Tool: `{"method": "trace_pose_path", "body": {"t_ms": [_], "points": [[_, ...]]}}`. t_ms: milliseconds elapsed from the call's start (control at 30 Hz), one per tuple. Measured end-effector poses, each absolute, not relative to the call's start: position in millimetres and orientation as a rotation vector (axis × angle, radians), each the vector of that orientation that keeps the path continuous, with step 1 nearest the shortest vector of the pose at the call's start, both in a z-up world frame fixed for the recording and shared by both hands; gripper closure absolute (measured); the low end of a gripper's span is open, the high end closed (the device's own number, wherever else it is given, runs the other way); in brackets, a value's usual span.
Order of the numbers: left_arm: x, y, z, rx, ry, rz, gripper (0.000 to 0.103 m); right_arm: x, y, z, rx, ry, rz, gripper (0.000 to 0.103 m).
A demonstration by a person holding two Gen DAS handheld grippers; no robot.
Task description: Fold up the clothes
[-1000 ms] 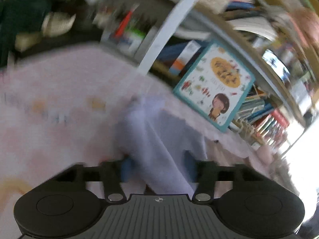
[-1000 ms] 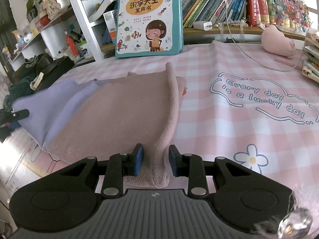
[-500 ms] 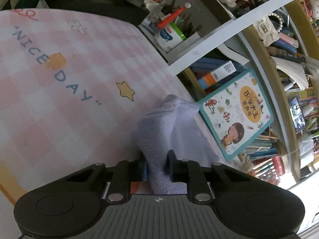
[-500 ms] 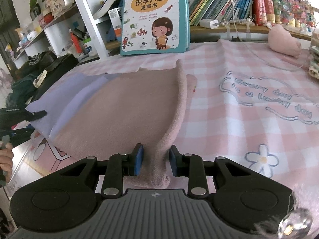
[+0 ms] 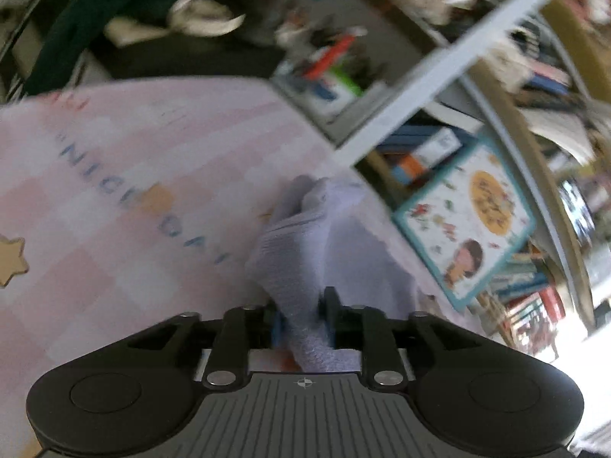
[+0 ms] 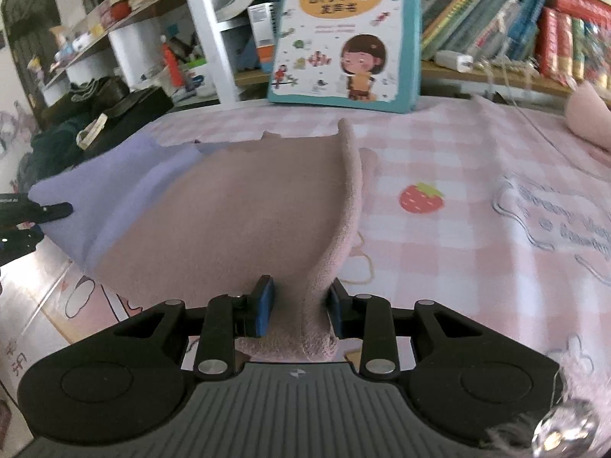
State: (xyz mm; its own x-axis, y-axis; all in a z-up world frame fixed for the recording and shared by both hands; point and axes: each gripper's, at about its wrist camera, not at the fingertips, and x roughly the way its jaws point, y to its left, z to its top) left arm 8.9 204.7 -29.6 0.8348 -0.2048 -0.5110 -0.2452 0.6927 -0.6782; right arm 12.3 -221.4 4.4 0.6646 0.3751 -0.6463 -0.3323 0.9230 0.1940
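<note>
the garment (image 6: 229, 198), pink with a lavender part, is stretched above the bench (image 6: 458, 236), which wears a pink checked cloth. the right hand-held gripper (image 6: 298, 307) pinches a bunched pink edge between its blue-padded fingers (image 6: 264, 305). the left hand-held gripper (image 5: 303, 315) is clamped on the lavender end (image 5: 317, 252); in the right wrist view it shows at the far left (image 6: 34, 212). a picture book (image 6: 343, 30) leans against the bookshelf behind. the left view is blurred.
</note>
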Motion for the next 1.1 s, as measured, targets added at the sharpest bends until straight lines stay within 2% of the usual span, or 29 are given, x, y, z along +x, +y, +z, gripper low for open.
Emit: {"method": "trace_pose_path", "body": {"t_ms": [200, 433, 500, 600, 733, 800, 967, 1100], "points": [[18.5, 210.5, -40.5, -0.872, 0.562, 0.034, 0.072, 20.2, -212.9, 5.9, 0.011, 0.749, 0.422, 0.073], [20.1, 212.3, -45.5, -0.89, 0.523, 0.028, 0.077, 22.4, -210.5, 5.8, -0.004, 0.751, 0.424, 0.073], [21.3, 211.5, -45.5, -0.87, 0.525, 0.027, 0.082, 22.6, -208.7, 6.2, -0.012, 0.753, 0.421, 0.073], [19.6, 205.7, -35.0, -0.795, 0.517, 0.014, 0.087, 22.8, -206.3, 6.7, -0.024, 0.755, 0.415, 0.073], [10.7, 184.2, -1.5, -0.579, 0.453, -0.024, 0.088, 23.0, -203.3, 7.1, -0.037, 0.754, 0.41, 0.073], [12.2, 183.3, 0.9, -0.556, 0.461, -0.036, 0.087, 23.8, -201.7, 7.0, -0.047, 0.751, 0.411, 0.073], [19.2, 203.0, -19.2, -0.702, 0.513, -0.023, 0.087, 24.6, -200.8, 6.2, -0.057, 0.748, 0.418, 0.072], [24.4, 216.4, -35.4, -0.809, 0.55, -0.01, 0.083, 25.3, -200.2, 6.3, -0.064, 0.749, 0.421, 0.072]]}}
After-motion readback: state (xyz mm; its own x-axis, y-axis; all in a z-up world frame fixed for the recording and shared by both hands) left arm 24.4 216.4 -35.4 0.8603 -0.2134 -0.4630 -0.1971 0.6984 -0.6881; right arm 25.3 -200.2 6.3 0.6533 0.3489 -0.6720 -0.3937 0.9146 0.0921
